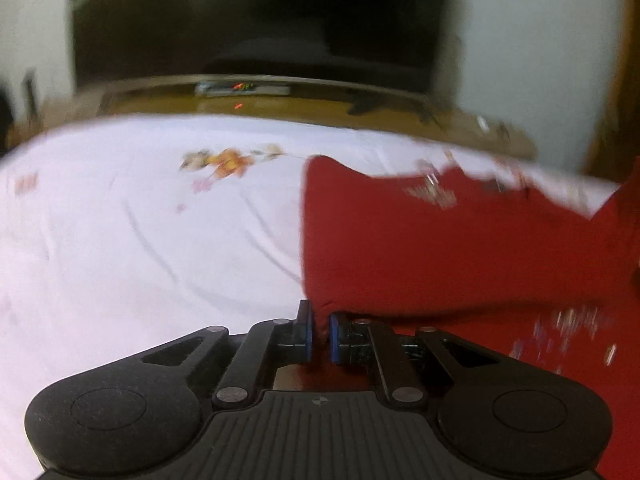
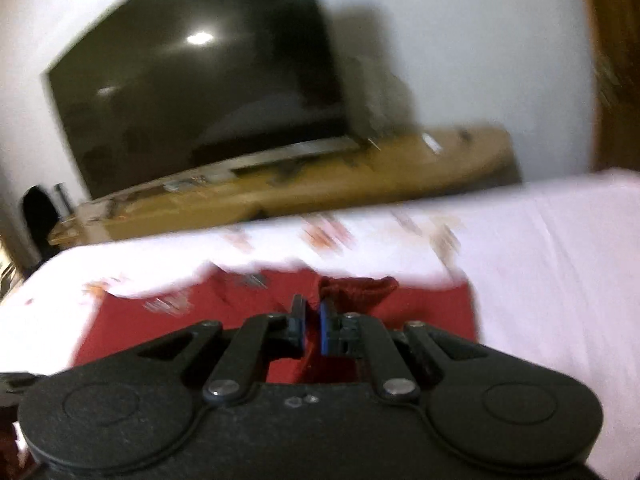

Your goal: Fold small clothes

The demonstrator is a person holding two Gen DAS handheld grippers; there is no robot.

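Note:
A small red garment [image 1: 440,240] with silvery sequin patches lies on a white bed sheet [image 1: 140,240] with a flower print. My left gripper [image 1: 320,320] is shut on the garment's near left corner and holds it lifted, so the cloth hangs to the right. In the right wrist view the same red garment [image 2: 420,308] spreads on the sheet [image 2: 540,260]. My right gripper [image 2: 312,316] is shut on a bunched edge of it, which sticks up just past the fingertips. Both views are motion-blurred.
A large dark television [image 1: 260,20] stands on a low wooden unit [image 2: 320,184] against the white wall beyond the bed's far edge. A set-top box with red lights [image 1: 240,89] sits under it. White sheet stretches left of the garment.

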